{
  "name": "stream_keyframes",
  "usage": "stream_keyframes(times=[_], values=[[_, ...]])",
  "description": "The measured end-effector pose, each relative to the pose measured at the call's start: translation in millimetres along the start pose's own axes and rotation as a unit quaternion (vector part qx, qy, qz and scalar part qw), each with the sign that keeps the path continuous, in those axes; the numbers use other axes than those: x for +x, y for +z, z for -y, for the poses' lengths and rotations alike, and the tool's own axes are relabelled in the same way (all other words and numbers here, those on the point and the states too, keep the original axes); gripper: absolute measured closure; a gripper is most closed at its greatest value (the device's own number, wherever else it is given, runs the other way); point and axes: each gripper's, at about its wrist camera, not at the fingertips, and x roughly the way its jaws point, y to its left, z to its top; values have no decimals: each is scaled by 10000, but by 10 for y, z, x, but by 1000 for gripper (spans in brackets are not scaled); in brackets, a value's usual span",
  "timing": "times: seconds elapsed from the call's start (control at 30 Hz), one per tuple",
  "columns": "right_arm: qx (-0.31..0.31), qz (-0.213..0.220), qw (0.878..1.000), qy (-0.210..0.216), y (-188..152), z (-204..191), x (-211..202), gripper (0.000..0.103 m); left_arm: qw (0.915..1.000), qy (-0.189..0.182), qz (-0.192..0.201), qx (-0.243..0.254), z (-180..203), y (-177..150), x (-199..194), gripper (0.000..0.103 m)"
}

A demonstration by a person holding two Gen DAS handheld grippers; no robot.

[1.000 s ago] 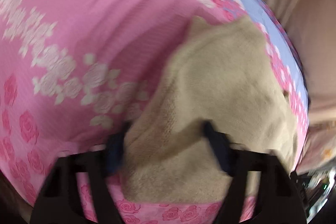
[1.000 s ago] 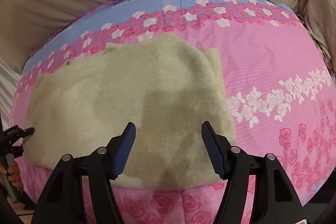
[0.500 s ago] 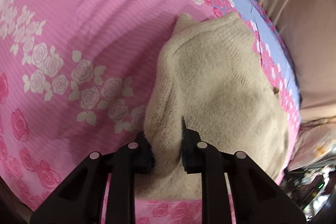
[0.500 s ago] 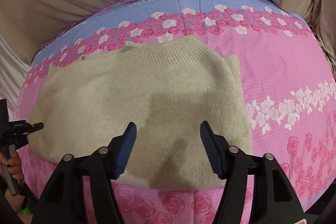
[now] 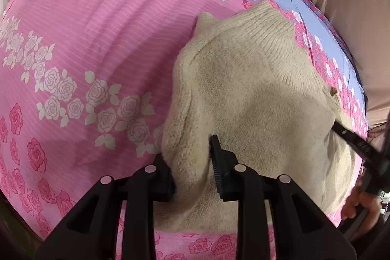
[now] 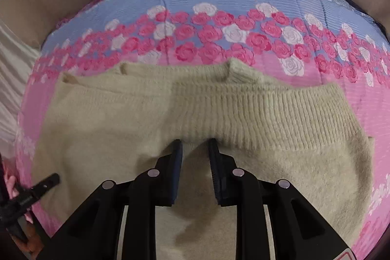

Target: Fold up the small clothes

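My right tongs [image 6: 194, 157], wide apart a second ago, are now clamping the beige sweater [image 6: 195, 118] near its ribbed hem. My left tongs [image 5: 191, 167] are still pinching its side edge, so I am judging both ready to lift the fold off the bed [image 5: 97, 28].

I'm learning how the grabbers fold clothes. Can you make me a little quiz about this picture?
1. True or false: the left gripper has its jaws shut on the beige knit sweater.
2. What lies under the sweater? A) wooden table B) pink rose-print bedsheet C) carpet
3. Fill in: the right gripper pinches the sweater just below its ribbed ____.

Key:
1. True; a fold of sweater sits between the jaws.
2. B.
3. Hem band, the ribbed strip across the sweater in the right wrist view.
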Motion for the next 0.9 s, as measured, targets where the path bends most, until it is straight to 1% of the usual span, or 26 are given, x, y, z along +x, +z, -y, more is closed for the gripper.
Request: stream_keyframes(times=[0.03, 0.07, 0.13, 0.17, 0.2, 0.23, 0.27, 0.3, 0.33, 0.37, 0.4, 0.43, 0.47, 0.53, 0.63, 0.67, 0.73, 0.8, 0.9], values=[[-76, 122, 9999, 72, -11, -58, -63, 82, 10000, 4, 3, 3, -5, 1, 6, 76], [-226, 147, 9996, 6, -36, -141, -66, 82, 10000, -2, 9, -5, -3, -1, 5, 76], [-588, -124, 9979, -247, -84, -260, 121, 81, 10000, 11, 22, -28, -12, -4, 18, 74], [-734, -192, 9964, -385, -115, -293, 226, 81, 10000, 23, 25, -24, -4, -2, 26, 74], [-735, -83, 9965, -397, -113, -290, 209, 81, 10000, 49, 24, -11, 3, 1, 29, 74], [-604, -114, 9975, -355, -91, -274, 176, 81, 10000, 60, 21, 5, 10, 4, 29, 74], [-409, -75, 9989, -216, -71, -242, 81, 81, 10000, 50, 16, 30, 15, 9, 30, 75], [-353, 44, 9993, -122, -71, -205, -24, 81, 10000, 41, 20, 27, 44, 23, 43, 78], [-345, 190, 9992, -111, -96, -160, -143, 80, 10000, -45, 30, 1, 40, 30, 33, 81], [-334, 310, 9988, -179, -138, -92, -258, 75, 9999, -99, 50, -25, 52, 41, 19, 86], [-304, 430, 9982, -281, -216, 14, -386, 72, 9997, -199, 79, -73, 66, 49, -20, 87], [-266, 525, 9977, -343, -300, 135, -496, 68, 9994, -308, 106, -96, 79, 55, -63, 88], [-198, 605, 9971, -410, -404, 287, -600, 66, 9985, -492, 202, -99, 127, 45, -171, 88], [107, 692, 9963, -499, -625, 648, -779, 65, 9967, -728, 355, 95, 308, 14, -391, 89], [777, 733, 9927, -569, -922, 1229, -975, 65, 9909, -1082, 515, 615, 796, -75, -726, 89], [1063, 740, 9901, -541, -1049, 1442, -1043, 65, 9871, -1221, 546, 880, 1044, -122, -824, 89], [1490, 779, 9843, -544, -1251, 1777, -1150, 64, 9797, -1302, 632, 1391, 1489, -220, -942, 89], [1775, 836, 9788, -594, -1436, 2034, -1237, 64, 9684, -1343, 691, 1983, 2016, -354, -975, 89], [2060, 906, 9722, -648, -1630, 2305, -1330, 64, 9563, -1387, 516, 2520, 2586, -541, -835, 89]])
